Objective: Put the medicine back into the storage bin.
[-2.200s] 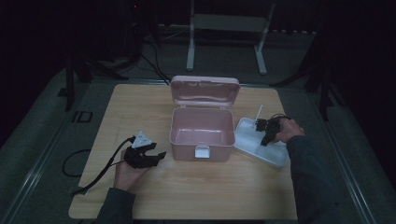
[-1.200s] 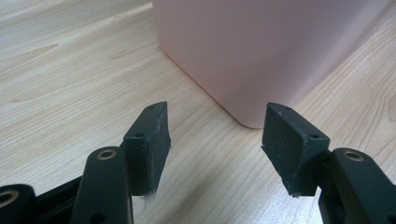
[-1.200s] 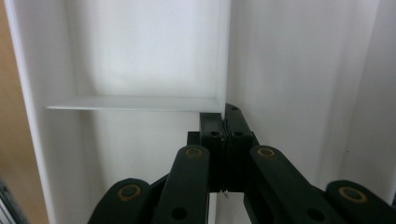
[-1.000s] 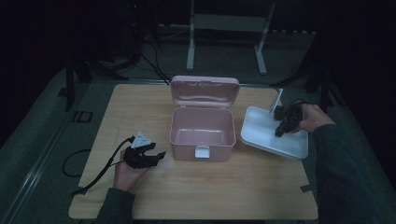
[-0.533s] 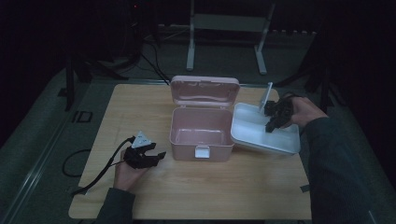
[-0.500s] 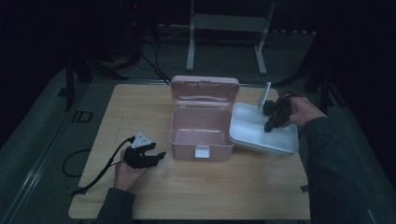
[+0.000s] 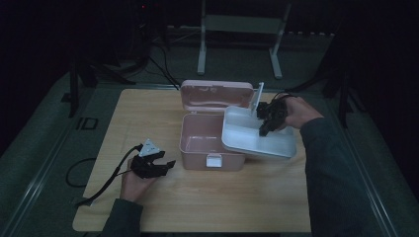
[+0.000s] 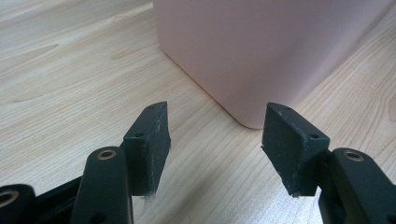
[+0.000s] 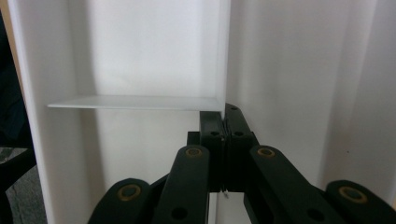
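The wooden table (image 7: 207, 207) carries a pink storage box (image 7: 210, 143) at its middle, its lid (image 7: 216, 94) thrown back on the far side and the cavity open. The white divided tray (image 7: 257, 140) now hangs in the air with its left end over the box's right rim; a second ago it was out over the right part of the table, well clear of the box, so it has been carried left and slightly up toward the opening. The right gripper (image 7: 266, 124) holds it with its jaws pinched tight on the tray's thin inner partition (image 9: 223, 70), as the right gripper view shows. The left gripper (image 7: 157, 167) rests at the near left, just beside the box's corner, jaws standing wide with nothing between them, and has not shifted. I judge that the tray is being seated into the box; what remains is squaring it over the opening and lowering it.
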Available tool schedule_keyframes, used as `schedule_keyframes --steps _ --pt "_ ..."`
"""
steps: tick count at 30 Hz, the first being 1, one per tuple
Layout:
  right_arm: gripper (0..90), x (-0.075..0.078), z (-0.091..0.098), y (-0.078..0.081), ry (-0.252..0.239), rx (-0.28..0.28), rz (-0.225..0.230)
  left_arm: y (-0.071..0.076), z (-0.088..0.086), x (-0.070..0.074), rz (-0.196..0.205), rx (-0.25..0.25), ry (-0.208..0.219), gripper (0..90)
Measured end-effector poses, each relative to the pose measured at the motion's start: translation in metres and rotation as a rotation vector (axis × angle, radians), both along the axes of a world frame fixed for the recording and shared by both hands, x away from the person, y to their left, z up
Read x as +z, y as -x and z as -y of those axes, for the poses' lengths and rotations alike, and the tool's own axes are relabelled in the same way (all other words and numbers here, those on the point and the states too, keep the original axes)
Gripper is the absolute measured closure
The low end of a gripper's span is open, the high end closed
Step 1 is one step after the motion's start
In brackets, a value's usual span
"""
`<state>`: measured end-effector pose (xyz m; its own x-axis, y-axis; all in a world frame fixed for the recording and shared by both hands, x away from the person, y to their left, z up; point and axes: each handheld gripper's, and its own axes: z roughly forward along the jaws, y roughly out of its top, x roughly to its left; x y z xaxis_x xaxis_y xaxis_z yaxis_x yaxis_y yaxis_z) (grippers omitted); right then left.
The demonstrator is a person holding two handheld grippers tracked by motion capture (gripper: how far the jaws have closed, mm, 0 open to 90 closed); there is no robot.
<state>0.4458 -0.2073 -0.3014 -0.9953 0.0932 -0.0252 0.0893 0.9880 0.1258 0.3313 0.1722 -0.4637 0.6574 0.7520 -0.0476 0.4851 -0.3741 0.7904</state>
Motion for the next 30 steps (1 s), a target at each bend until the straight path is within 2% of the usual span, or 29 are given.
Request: schedule_keyframes --steps 8,9,14,22,26,28,30 --pt "89.4 -0.002 -0.040 -0.002 0.012 0.048 -0.012 0.000 -0.002 0.002 0.005 0.003 0.005 41.0" --pt "89.4 -0.002 -0.040 -0.002 0.012 0.048 -0.012 0.000 -0.002 0.002 0.005 0.003 0.005 41.0" --pt "89.5 -0.002 -0.063 -0.004 0.004 0.074 -0.009 0.001 -0.003 0.003 0.008 0.008 0.013 41.0" --pt "89.4 -0.001 -0.085 -0.005 0.003 0.095 -0.007 0.001 -0.004 0.003 0.008 0.009 0.014 41.1" --pt "89.4 0.001 -0.096 -0.006 0.000 0.101 0.018 0.001 -0.005 0.003 0.010 0.010 0.013 41.0" --pt "89.4 0.002 -0.103 -0.009 0.026 0.093 0.022 0.001 -0.005 0.003 0.010 0.011 0.016 41.0" --pt "89.4 0.002 -0.105 -0.009 0.030 0.095 0.022 0.001 -0.006 0.003 0.009 0.011 0.017 41.0"
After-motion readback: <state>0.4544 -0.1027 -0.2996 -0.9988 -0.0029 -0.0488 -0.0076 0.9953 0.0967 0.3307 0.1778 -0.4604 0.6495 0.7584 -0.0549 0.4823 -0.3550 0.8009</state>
